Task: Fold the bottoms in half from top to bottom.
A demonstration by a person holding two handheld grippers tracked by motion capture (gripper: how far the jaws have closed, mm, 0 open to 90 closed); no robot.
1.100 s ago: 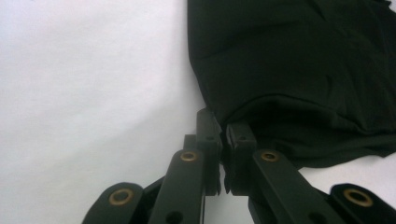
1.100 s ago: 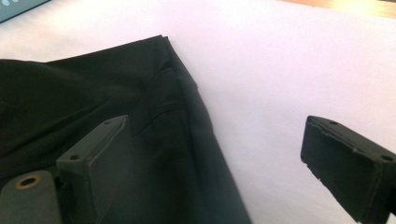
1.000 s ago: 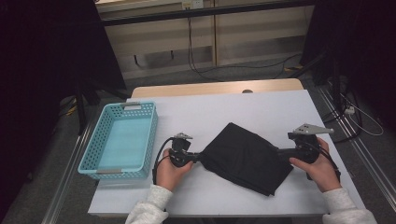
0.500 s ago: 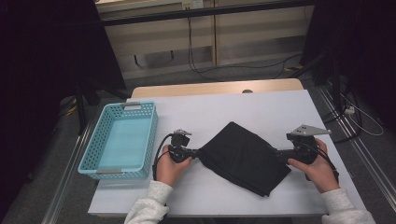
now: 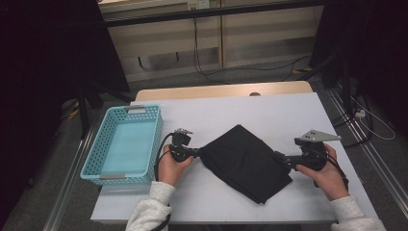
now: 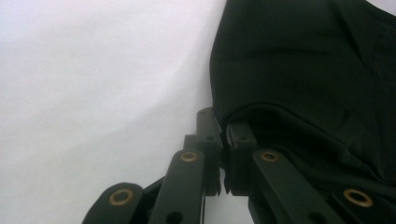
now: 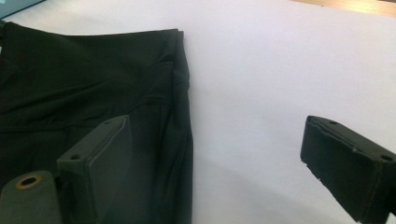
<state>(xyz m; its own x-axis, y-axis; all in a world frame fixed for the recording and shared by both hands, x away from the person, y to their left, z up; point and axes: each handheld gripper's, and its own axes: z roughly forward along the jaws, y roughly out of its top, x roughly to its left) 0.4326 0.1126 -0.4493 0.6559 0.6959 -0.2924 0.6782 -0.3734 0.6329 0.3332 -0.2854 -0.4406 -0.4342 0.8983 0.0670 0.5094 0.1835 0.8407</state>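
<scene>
While left claw (image 5: pixel 201 153) clamps black cloth (image 5: pixel 245 161), hand shifted leftward, right claw (image 5: pixel 279 159) apart

Your sleeves are pale grey fleece, cuffed at both wrists. Your left gripper (image 5: pixel 198 153) is matte black, with brass-ringed rivets along its linkage bars and a black cable looping from its rear. Your right gripper (image 5: pixel 279 158) is also black, carrying a grey three-cornered plate, with flat, square-edged pads (image 7: pixel 100 161).

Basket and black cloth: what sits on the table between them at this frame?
In the high view, the left gripper and the hand holding it sit between the basket and the black cloth, over white table.
</scene>
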